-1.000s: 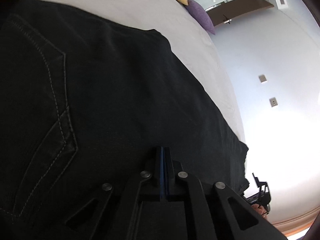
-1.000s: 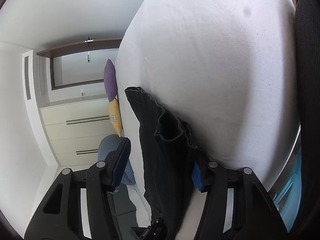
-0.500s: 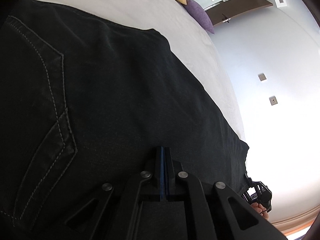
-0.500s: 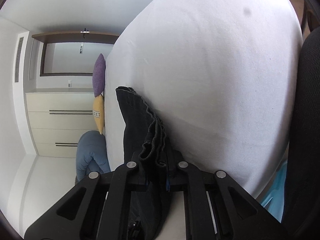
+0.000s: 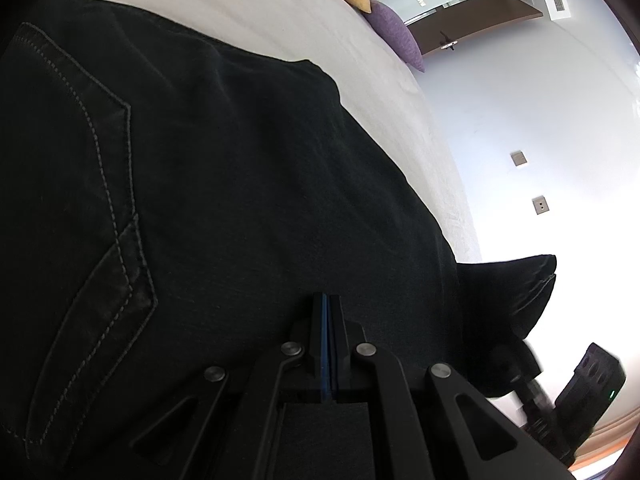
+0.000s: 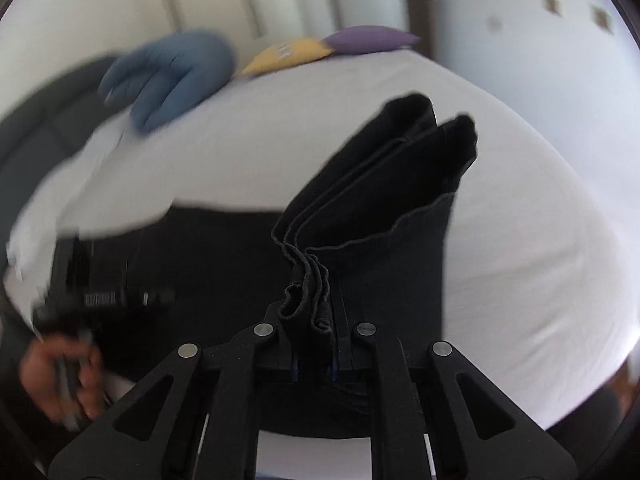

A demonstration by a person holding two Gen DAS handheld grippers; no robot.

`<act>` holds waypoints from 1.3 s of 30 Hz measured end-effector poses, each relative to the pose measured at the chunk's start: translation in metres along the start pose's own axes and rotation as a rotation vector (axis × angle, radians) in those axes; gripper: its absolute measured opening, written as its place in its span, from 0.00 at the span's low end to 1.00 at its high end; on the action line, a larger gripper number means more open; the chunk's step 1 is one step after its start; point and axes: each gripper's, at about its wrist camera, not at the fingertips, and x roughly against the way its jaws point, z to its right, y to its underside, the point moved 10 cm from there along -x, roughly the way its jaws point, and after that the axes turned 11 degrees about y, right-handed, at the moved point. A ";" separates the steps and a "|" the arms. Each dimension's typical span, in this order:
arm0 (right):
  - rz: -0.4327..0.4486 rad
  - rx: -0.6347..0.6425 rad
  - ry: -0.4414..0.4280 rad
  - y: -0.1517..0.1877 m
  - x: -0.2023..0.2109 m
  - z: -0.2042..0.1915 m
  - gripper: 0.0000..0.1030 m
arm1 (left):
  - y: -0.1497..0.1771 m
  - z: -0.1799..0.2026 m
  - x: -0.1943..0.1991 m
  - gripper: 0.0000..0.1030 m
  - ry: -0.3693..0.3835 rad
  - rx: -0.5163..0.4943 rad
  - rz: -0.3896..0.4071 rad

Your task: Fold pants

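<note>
Black pants (image 5: 224, 184) lie on a white bed (image 5: 240, 12), back pocket stitching at the left. My left gripper (image 5: 326, 308) is shut, its tips resting on the pants with nothing between them. My right gripper (image 6: 314, 320) is shut on the bunched leg hems (image 6: 308, 284) and holds them lifted over the pants (image 6: 208, 256); the legs (image 6: 400, 168) hang doubled beyond it. The lifted hems (image 5: 516, 292) and the right gripper's body show at the right of the left wrist view. The left gripper's body (image 6: 96, 280) and hand show at the left of the right wrist view.
A blue garment (image 6: 172, 76), a yellow pillow (image 6: 288, 54) and a purple pillow (image 6: 368, 40) lie at the bed's far end. The pillows also show in the left wrist view (image 5: 394, 34). A white wall (image 5: 520, 120) runs beside the bed.
My right gripper closed on the leg hems, then swung them up and over toward the waist. My left gripper stayed shut and still on the pants.
</note>
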 end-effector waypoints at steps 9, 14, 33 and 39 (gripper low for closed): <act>-0.009 0.119 0.042 0.022 -0.024 -0.033 0.08 | 0.002 0.054 -0.008 0.97 0.031 -0.058 -0.032; 0.041 0.106 0.049 0.010 -0.012 -0.038 0.09 | 0.017 0.087 -0.045 1.00 0.058 -0.074 -0.129; 0.135 0.137 0.050 -0.005 0.047 -0.064 0.09 | -0.010 0.084 -0.081 0.08 0.015 -0.072 -0.295; 0.154 0.198 0.010 -0.002 0.054 -0.085 0.09 | -0.037 0.085 -0.061 0.08 -0.071 -0.233 -0.372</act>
